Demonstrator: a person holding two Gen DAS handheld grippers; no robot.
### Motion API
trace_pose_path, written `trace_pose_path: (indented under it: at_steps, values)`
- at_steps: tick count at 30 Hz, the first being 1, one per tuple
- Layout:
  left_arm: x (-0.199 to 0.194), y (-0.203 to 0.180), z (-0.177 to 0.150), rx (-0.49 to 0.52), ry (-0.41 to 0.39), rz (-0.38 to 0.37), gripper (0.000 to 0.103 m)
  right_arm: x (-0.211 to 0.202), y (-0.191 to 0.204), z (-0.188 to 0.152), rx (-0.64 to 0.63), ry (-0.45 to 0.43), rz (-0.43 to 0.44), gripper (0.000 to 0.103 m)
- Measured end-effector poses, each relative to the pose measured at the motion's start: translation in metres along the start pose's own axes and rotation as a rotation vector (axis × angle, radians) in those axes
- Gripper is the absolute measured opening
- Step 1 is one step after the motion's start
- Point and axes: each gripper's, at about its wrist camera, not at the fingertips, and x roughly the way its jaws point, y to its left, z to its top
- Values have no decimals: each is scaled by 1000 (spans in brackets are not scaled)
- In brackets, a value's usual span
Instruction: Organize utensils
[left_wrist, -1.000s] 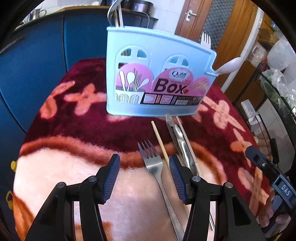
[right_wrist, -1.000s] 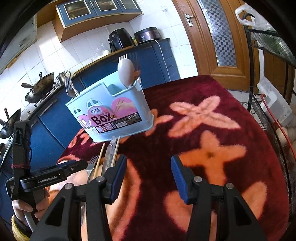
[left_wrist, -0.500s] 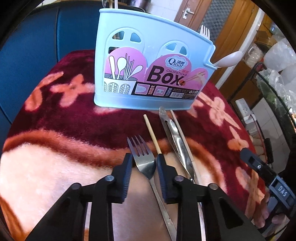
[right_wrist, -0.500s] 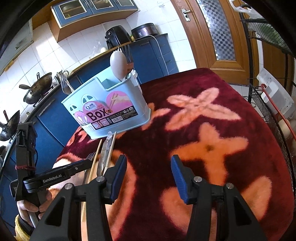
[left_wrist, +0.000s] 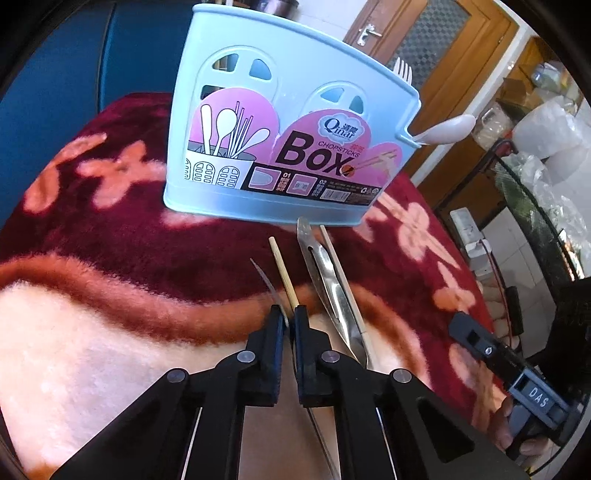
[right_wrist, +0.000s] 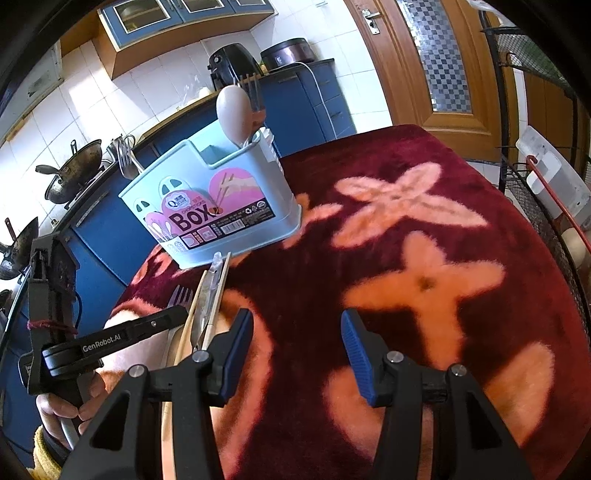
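Now my left hand-held gripper (left_wrist: 289, 316) has just been closing, and its pads are pinched on the fork (left_wrist: 269, 283), gripping it near the neck so that the tines stick out past the fingertips, turned edge-on in the left wrist view. The fork's head is also visible in the right wrist view (right_wrist: 180, 296), just past the black fingers of that hand-held gripper. Just beside the fork, to its right, a wooden chopstick (left_wrist: 283, 272) lies on the red floral blanket (left_wrist: 110, 236), and next to that a pair of metal tongs (left_wrist: 325, 280) with a pale chopstick (left_wrist: 338, 258) against them, all pointing toward the light blue chopsticks box (left_wrist: 288, 122). The box stands upright on the blanket, near the tips of the tongs; a white spoon (left_wrist: 448, 130) hangs out of its side slot and a white plastic fork (left_wrist: 402, 70) stands up behind its rim.

My right hand-held gripper (right_wrist: 297, 338) hangs over bare blanket with its blue pads (right_wrist: 354, 350) about half apart, holding nothing and touching nothing. The utensils lie to its left.
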Motion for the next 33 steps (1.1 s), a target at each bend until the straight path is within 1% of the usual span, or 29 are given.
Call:
trace_pose_path:
  at_steps: [2, 8, 14, 16, 18, 20, 23, 24, 28, 31, 33]
  values:
    - [-2, 2, 0, -9, -6, -5, 4, 1, 3, 0, -8, 3, 1, 53]
    - [-16, 6, -1, -2, -43, 24, 4, 3, 16, -1, -39, 15, 12, 53]
    - [-36, 14, 1, 21, -105, 91, 3, 10, 37, -4, -101, 53, 27, 53]
    - [-41, 17, 1, 22, -115, 91, 3, 14, 44, -7, -123, 69, 28, 49]
    - [-44, 20, 1, 21, -121, 90, 3, 18, 51, -9, -144, 91, 30, 41]
    - [-46, 22, 0, 25, -129, 91, 3, 23, 58, -11, -169, 116, 32, 36]
    - [-48, 23, -1, 28, -138, 91, 3, 29, 66, -15, -203, 155, 23, 24]
    - [-49, 24, -1, 27, -141, 88, 3, 32, 69, -16, -212, 174, 23, 22]
    - [-51, 27, -2, 17, -148, 75, 3, 36, 75, -15, -240, 205, 6, 20]
    - [-53, 28, -3, 12, -153, 66, 3, 41, 81, -13, -254, 244, 8, 20]
    - [-53, 29, -3, 9, -157, 61, 3, 46, 86, -13, -268, 275, -8, 20]
